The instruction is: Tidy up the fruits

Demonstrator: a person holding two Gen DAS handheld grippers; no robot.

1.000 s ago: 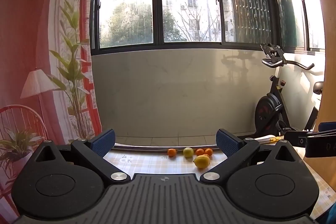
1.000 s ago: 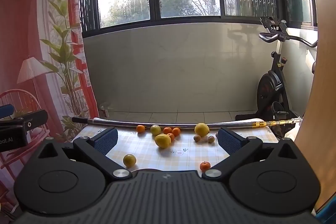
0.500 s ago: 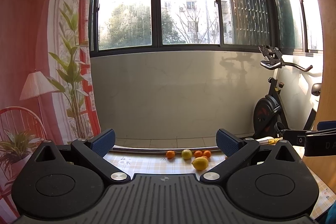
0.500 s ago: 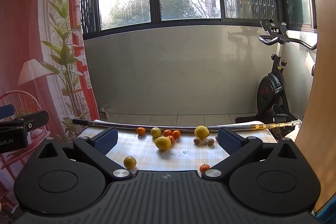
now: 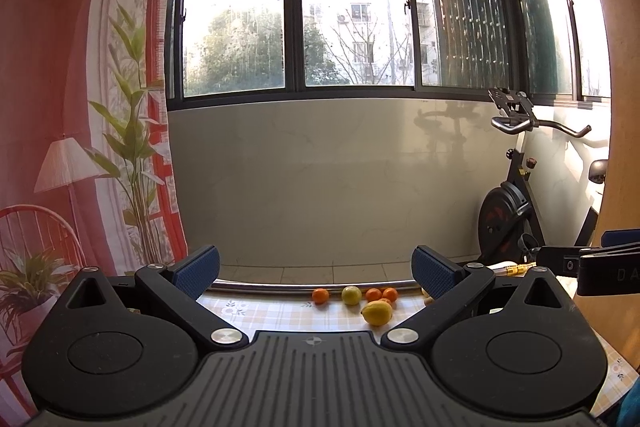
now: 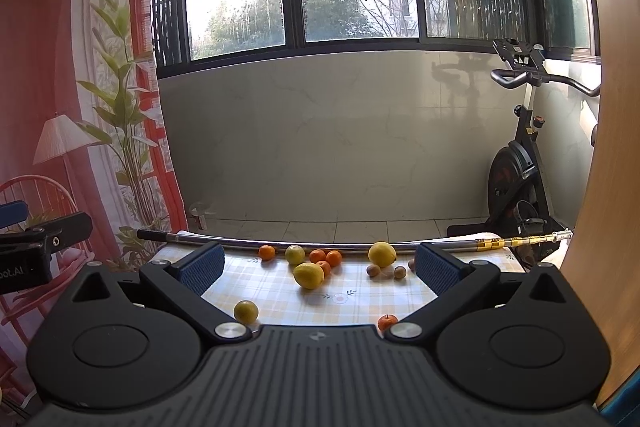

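A: Tongs?
B: Left gripper (image 5: 316, 269) with blue ribbed pads: spread wide, nothing held. Right gripper (image 6: 319, 263), same pattern: spread wide, nothing held

A: Fruit, placed against the long steel pole (image 6: 320, 245)?
B: On the yellow checked tablecloth (image 6: 280, 287): small oranges (image 6: 267, 252) and a green-yellow round fruit (image 6: 295, 254) just beside the pole; one yellow lemon (image 6: 308, 275) nearer the tongs, another (image 6: 382, 253) against the pole; two brown nuts (image 6: 373, 270) near it; a yellow-green fruit (image 6: 245, 311) and a small red fruit (image 6: 387, 322) well apart from the pole
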